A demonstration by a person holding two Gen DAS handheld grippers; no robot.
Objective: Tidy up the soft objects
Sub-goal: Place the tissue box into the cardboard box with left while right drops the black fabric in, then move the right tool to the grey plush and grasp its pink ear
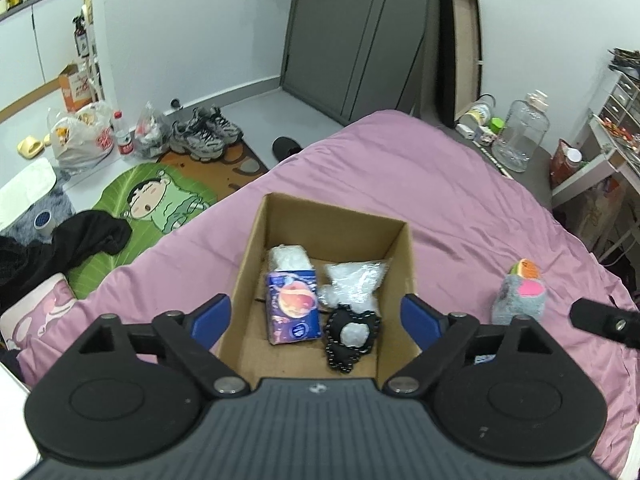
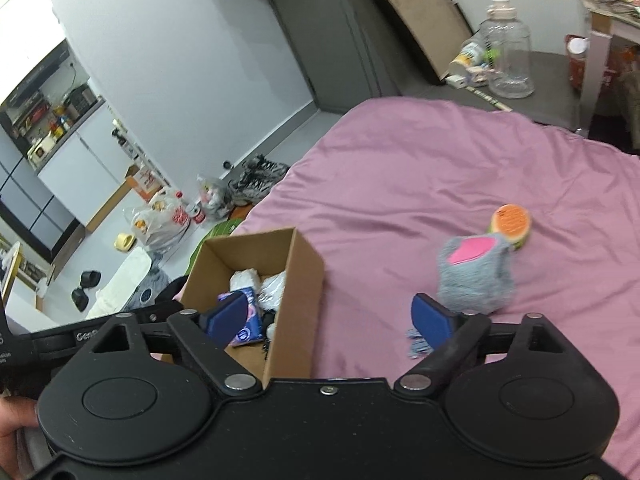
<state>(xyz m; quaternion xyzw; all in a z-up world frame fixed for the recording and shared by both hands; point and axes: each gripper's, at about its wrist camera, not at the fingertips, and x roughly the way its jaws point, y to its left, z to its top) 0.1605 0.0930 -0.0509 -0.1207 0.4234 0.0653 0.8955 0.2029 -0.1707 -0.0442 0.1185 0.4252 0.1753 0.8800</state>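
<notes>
My left tongs point(image 1: 316, 316) are spread wide and hold nothing; they hang over the open cardboard box point(image 1: 256, 240), blue pads level with its side walls. The box stands on the pink bed point(image 1: 460, 200), towards its left edge. Inside lie a tissue pack point(image 1: 294, 308), a clear crinkled bag point(image 1: 356, 280) and a black beaded pouch point(image 1: 352, 336), packed close together. My right tongs point(image 2: 326, 316) are also wide and empty, between the box point(image 2: 300, 280) and the grey plush toy point(image 2: 476, 276). The plush lies on the bed to the right of the box, apart from it, just beyond my right pad point(image 2: 432, 320).
</notes>
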